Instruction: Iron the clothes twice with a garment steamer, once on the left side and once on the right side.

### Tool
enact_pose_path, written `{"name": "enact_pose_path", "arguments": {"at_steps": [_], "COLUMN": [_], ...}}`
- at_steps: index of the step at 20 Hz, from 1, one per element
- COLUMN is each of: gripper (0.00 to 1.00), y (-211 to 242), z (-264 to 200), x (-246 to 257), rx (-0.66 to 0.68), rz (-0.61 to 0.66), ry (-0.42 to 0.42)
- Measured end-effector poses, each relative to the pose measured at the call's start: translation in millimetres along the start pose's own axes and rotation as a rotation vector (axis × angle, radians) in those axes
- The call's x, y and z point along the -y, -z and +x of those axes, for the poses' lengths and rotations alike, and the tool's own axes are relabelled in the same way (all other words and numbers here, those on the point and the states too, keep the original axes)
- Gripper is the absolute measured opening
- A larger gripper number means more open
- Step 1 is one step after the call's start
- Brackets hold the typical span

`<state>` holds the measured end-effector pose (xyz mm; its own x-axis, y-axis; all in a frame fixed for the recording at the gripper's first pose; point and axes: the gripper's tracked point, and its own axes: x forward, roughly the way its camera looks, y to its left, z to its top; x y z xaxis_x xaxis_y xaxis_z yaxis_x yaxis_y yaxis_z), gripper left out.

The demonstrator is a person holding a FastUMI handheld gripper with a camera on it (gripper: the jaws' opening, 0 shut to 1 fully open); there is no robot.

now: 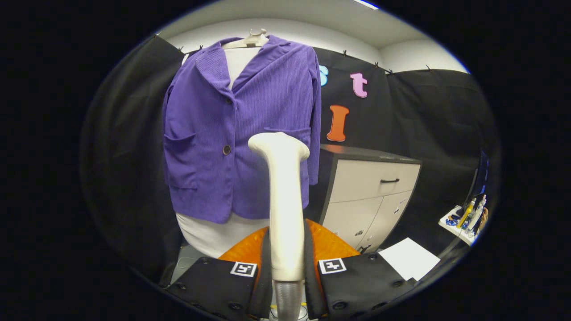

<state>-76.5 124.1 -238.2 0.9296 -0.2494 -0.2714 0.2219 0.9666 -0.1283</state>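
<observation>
Clamped between both fingers of the tool (pixel 287 267), the garment steamer (pixel 283 200) is held upright, its head short of the purple jacket (pixel 241 129) hung on a hanger (pixel 250 40). Risk noted: handle slippage or snagging the lower button (pixel 226 150).

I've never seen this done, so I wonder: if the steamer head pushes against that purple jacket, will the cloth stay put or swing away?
The purple jacket hangs from a hanger, so it would probably swing back. Its ribbed cloth looks soft and likely dents and folds. The white form under it may steady it. The gripper is shut on the steamer, short of the jacket.
</observation>
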Motion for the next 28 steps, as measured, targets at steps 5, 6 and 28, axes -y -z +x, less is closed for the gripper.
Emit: {"name": "enact_pose_path", "arguments": {"at_steps": [5, 6, 28], "gripper": [0.37, 0.37, 0.37], "y": [-65.7, -79.6, -226.6], "z": [-9.6, -12.5, -20.7], "x": [0.1, -1.1, -145.0], "rx": [0.114, 0.136, 0.372], "rz": [-0.006, -0.005, -0.018], "ry": [-0.006, -0.007, -0.289]}}
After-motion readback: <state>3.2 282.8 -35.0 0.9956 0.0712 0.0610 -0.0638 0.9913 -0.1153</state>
